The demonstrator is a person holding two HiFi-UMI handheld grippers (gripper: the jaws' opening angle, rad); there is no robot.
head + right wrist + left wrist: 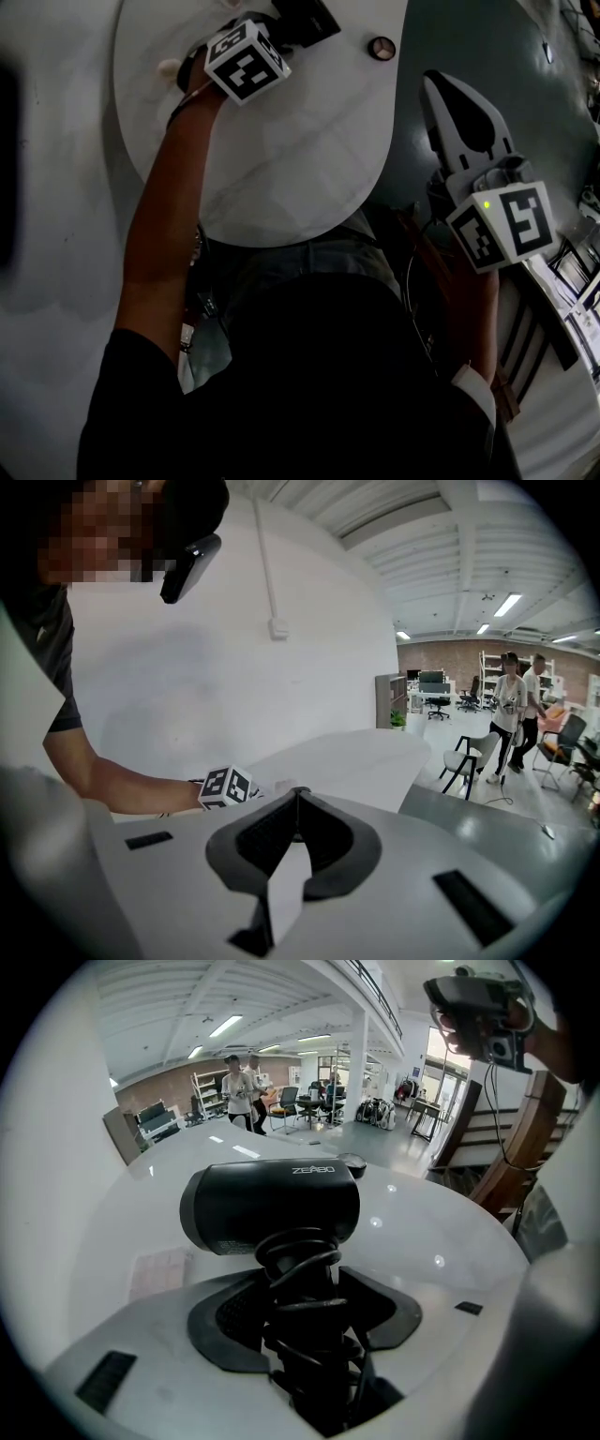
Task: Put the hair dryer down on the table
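Black hair dryer (272, 1206) held in left hand-held gripper (306, 1283).

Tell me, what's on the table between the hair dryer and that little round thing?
Nothing: the head view shows bare white table between hair dryer and round thing.

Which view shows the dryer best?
Left gripper view: the dryer fills the centre, its cord-wrapped handle between the jaws. Head view shows only a dark end past the marker cube. Right gripper view doesn't show it.
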